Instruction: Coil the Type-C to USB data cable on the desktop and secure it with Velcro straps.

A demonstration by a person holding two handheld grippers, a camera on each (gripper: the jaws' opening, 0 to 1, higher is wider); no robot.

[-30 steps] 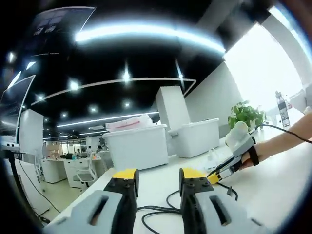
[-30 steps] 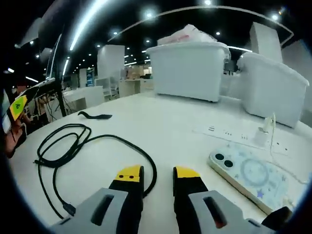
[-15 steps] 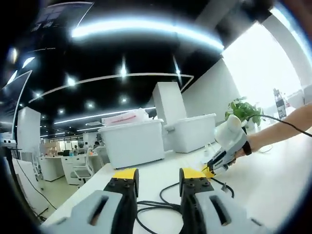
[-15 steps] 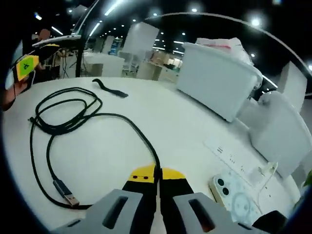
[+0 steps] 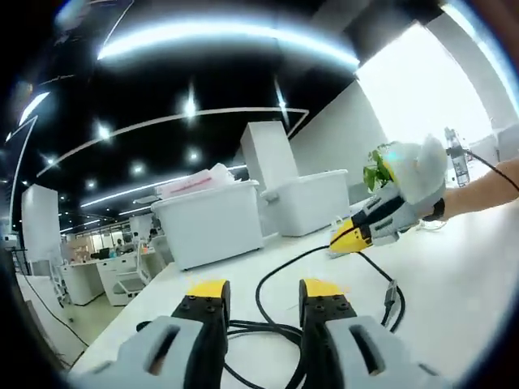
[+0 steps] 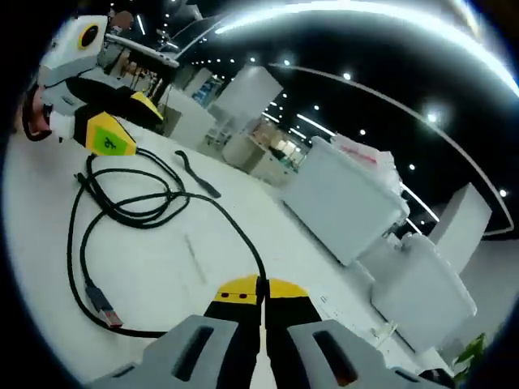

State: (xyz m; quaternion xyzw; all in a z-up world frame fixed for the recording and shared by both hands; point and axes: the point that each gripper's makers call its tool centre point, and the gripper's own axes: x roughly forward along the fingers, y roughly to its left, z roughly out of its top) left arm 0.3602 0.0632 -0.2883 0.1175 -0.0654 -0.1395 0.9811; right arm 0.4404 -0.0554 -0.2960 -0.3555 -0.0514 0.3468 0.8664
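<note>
The right gripper (image 6: 261, 285) has its jaws pressed together on the black data cable (image 6: 146, 212), which trails in loose loops over the white desktop (image 6: 178, 275) with bare surface around them. The left gripper (image 5: 263, 290) stands with jaws apart above those loops. A dark Velcro strap (image 6: 197, 175) lies just beyond the coil, with white storage bins (image 6: 345, 209) behind.

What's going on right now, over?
Right claw shut on the black cable, lifting it. Left claw open, low over the loops. Strap lying loose on the desk. Nothing in the way.
</note>
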